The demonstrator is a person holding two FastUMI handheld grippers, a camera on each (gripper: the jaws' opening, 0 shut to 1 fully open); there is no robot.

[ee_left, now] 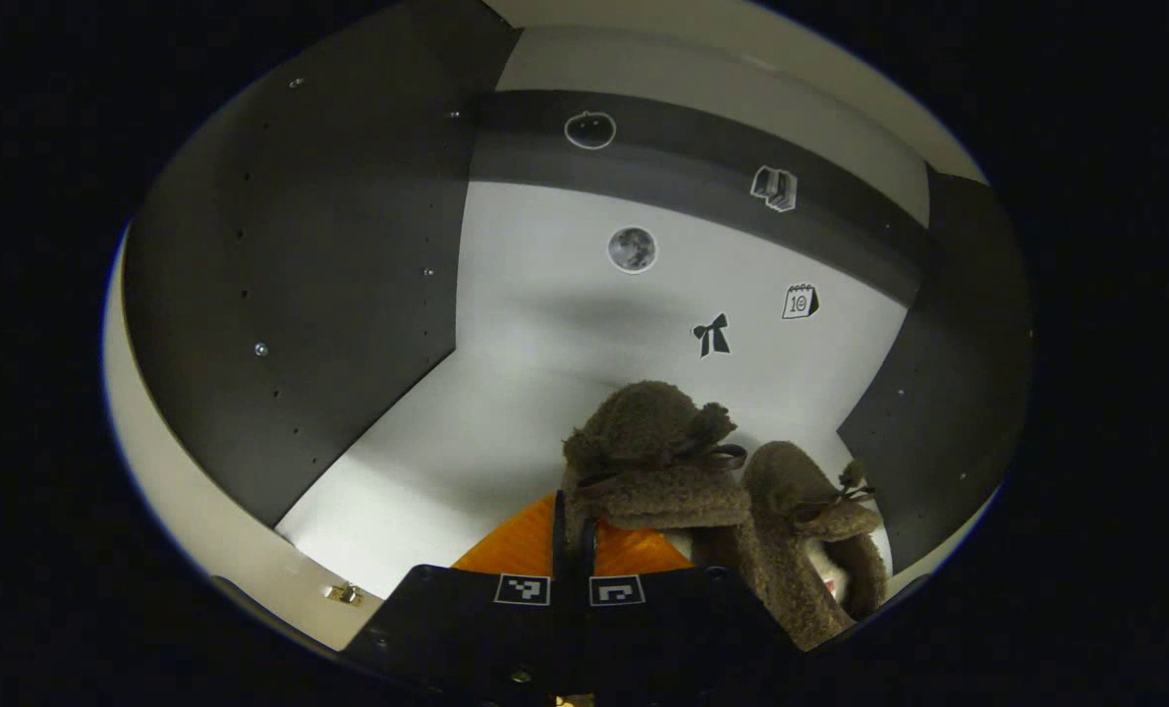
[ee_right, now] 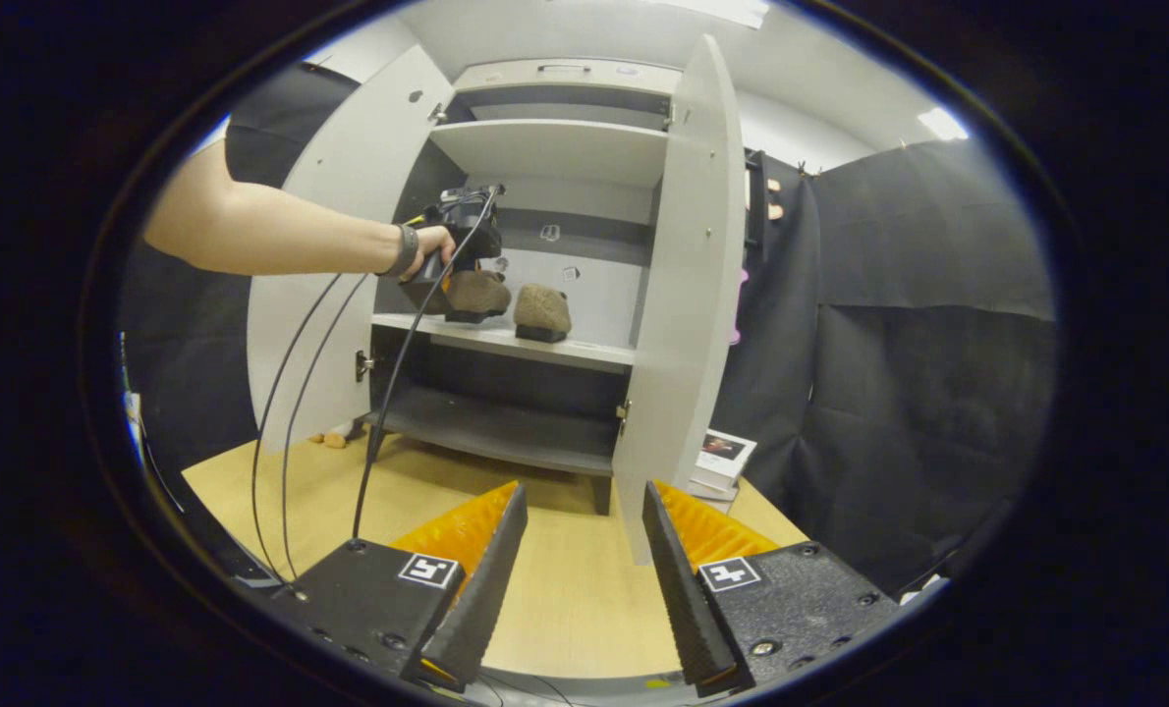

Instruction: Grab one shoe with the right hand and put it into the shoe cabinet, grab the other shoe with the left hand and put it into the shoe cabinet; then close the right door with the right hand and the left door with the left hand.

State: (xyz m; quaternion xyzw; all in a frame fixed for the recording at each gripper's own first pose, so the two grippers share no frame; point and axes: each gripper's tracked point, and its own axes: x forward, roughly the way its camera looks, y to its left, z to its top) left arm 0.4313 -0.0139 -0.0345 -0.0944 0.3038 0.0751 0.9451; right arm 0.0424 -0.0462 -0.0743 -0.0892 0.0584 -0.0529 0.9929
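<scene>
1. The left gripper (ee_left: 575,535) is inside the cabinet (ee_right: 688,295), its fingers drawn together on the heel rim of one shoe (ee_left: 648,457), which lies straight ahead of them.
2. The second shoe (ee_left: 806,535) sits on the middle shelf (ee_right: 584,349), just right of the held one and touching it.
3. The right gripper (ee_right: 580,550) hangs back with its fingers spread wide and nothing between them; both doors stand open ahead.
</scene>
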